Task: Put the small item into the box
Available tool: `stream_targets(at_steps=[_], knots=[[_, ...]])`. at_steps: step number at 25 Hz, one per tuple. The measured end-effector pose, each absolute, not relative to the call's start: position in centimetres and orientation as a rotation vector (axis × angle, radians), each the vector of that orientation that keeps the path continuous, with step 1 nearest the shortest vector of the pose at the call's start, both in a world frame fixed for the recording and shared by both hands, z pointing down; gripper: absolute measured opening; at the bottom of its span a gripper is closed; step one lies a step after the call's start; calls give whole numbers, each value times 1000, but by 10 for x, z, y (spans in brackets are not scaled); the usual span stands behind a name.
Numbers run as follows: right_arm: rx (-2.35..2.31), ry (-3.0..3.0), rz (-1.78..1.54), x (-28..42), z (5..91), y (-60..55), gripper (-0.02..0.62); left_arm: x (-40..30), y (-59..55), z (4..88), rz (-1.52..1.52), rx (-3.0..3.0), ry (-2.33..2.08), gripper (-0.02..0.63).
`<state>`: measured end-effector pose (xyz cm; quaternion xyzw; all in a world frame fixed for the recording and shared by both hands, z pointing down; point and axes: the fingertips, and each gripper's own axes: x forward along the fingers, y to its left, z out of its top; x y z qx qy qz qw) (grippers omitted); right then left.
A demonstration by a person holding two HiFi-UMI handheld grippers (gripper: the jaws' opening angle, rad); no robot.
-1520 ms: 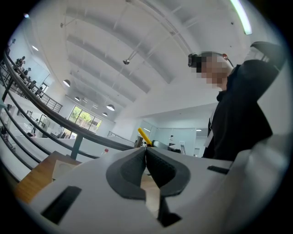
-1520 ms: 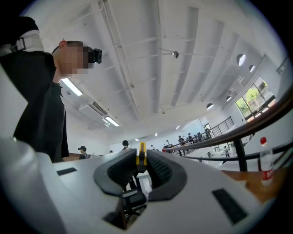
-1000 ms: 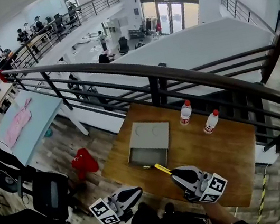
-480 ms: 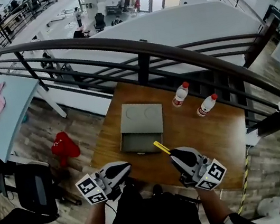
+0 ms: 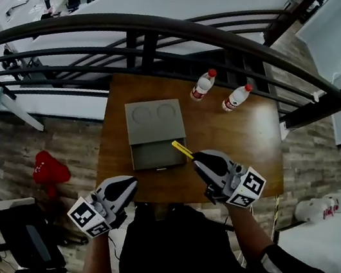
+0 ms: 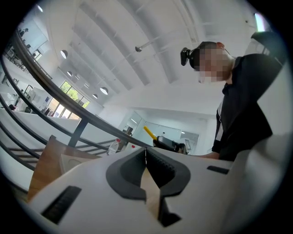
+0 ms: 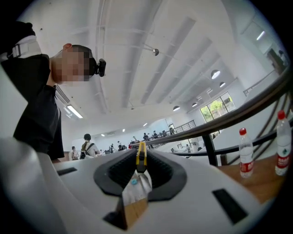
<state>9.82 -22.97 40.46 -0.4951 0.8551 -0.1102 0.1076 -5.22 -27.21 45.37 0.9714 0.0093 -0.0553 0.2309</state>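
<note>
The right gripper [image 5: 195,158] was clamped on the yellow item [image 5: 181,149]. The item's long axis ran forward and leftward — toward the box [image 5: 154,125] just ahead on the worktop [image 5: 235,134]. In the head view its tip overlapped the box's near right corner. The left gripper [image 5: 131,182] — jaws together, empty — hung by the near left corner.

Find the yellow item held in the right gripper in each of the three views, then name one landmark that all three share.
Head view: the yellow item is at centre, poking from the right gripper toward the box.
Left gripper view: small, at mid-picture, slanting up and left.
Right gripper view: at centre, clamped between the jaws.
Shared landmark: the dark handrail.
</note>
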Motion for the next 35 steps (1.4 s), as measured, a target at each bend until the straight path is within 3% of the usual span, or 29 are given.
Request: stream_targets(at_steps=[35], knots=[[-1432,2993,-515,82,589,-298,77,-33,-308,587,4,2496,-85,17]])
